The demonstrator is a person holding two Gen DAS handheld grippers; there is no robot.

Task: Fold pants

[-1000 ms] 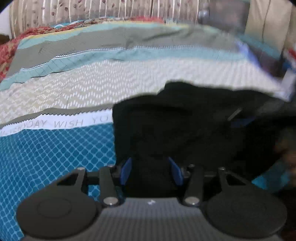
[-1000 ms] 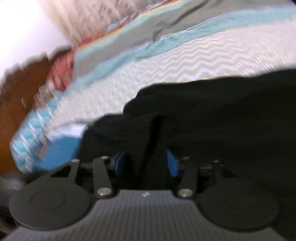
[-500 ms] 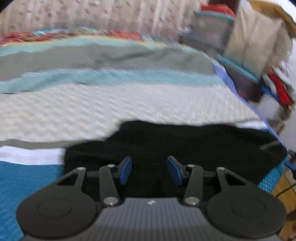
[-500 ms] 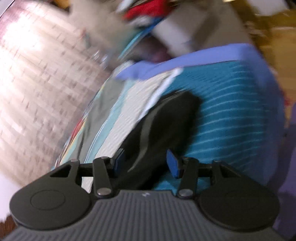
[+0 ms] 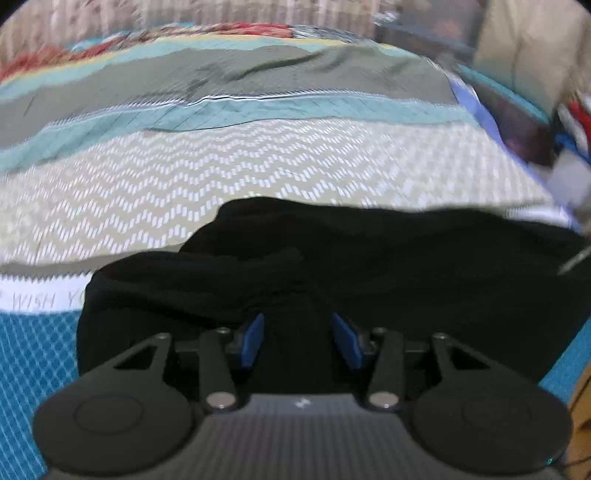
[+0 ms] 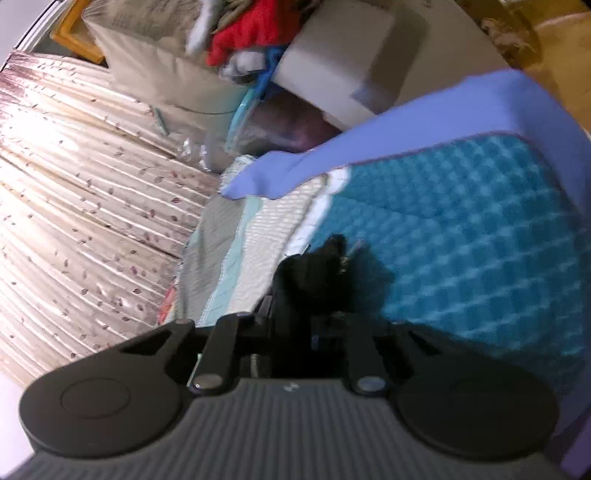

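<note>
Left gripper (image 5: 298,338): blue pads (image 5: 253,341) spread apart, black cloth lying between and under them, nothing pinched. The black pants (image 5: 332,266) fill the lower middle of the left wrist view, spreading from the fingers out toward 12 and 3 o'clock, a bunched fold rising at about 11 o'clock from the fingers. Pants lie on the patterned bedspread (image 5: 229,177); a white band with printed lettering (image 5: 40,299) shows at 9 o'clock, just beside the cloth's left edge.

Right gripper (image 6: 310,332): fingers drawn close together, clamped on a tuft of the pants (image 6: 314,277), which sticks up past the fingertips toward 12 o'clock. Pads mostly hidden by the dark cloth. Teal quilted bedspread (image 6: 461,240) runs from 1 to 4 o'clock behind the tuft; a lilac sheet edge (image 6: 406,129) lies beyond it. A leaf-print curtain (image 6: 74,184) occupies 9 to 11 o'clock. A heap of red and pale fabric (image 6: 255,26) sits at 12 o'clock, well apart.
</note>
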